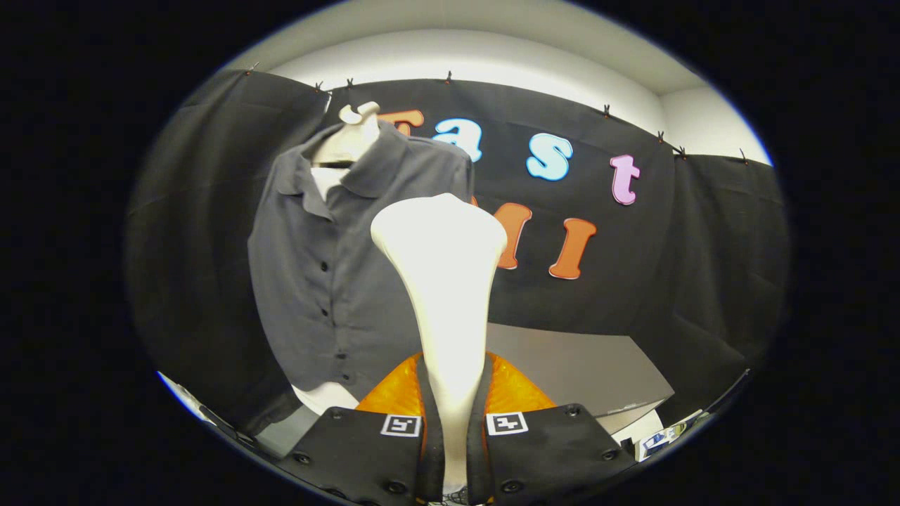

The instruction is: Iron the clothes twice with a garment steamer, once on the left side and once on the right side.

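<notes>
Clamped between the two fingers of the hand-held gripper (453, 422) is the narrow neck of the garment steamer (443, 281); both fingers press against it from either side, each finger carrying a small square marker on its top. From that pinch the steamer rises upright and flares into a broad, rounded head. Its head sits apart from the shirt (330, 267), with the head's near edge overlapping the shirt's side toward the sleeve as seen from here; whether they touch cannot be told. Buttoned down its front, the shirt hangs on a pale hanger form (351, 137) whose top pokes out of the open collar, and its hem ends above a light patch low down. Beyond the fingers on the other side lies a grey worktop (583, 372), its front edge running at a slant, with open room above it up to the dark cloth wall (703, 281).
</notes>
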